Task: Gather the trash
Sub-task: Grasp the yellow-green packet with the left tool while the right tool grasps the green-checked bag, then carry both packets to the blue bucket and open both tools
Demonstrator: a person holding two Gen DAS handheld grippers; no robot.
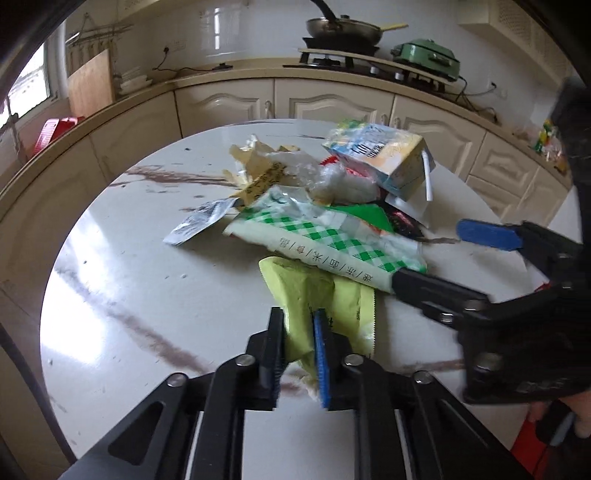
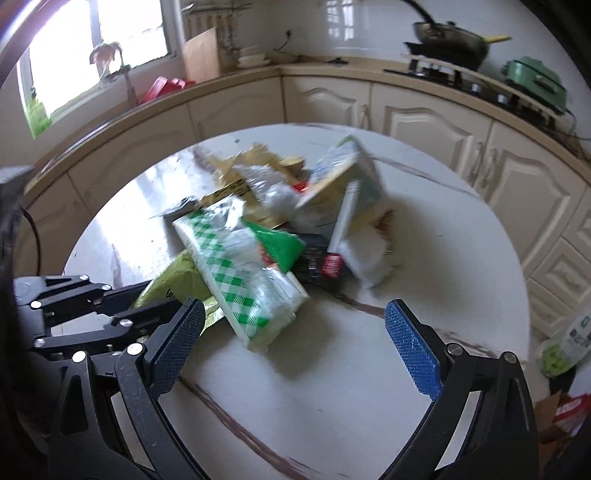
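Note:
A heap of trash lies on the round white marble table (image 1: pixel 147 295): a green-checked packet (image 1: pixel 325 236), a drink carton (image 1: pixel 384 155), clear plastic (image 1: pixel 332 177), a silver foil sachet (image 1: pixel 199 221) and a yellow-green wrapper (image 1: pixel 317 291). My left gripper (image 1: pixel 297 317) is shut on the near end of the yellow-green wrapper. From the right comes my right gripper (image 1: pixel 428 254), open. In the right wrist view my right gripper (image 2: pixel 295 308) stands wide, with the near end of the green-checked packet (image 2: pixel 243 273) just beyond its pads. My left gripper (image 2: pixel 159 299) holds the yellow-green wrapper (image 2: pixel 173 277) at the left.
Cream kitchen cabinets curve behind the table. On the counter stand a wok on the stove (image 1: pixel 343 29), a green electric pot (image 1: pixel 424 59) and a wooden board (image 1: pixel 90 81). A black and red wrapper (image 2: pixel 325 266) lies in the heap. More packaging (image 2: pixel 565 347) sits past the table's right edge.

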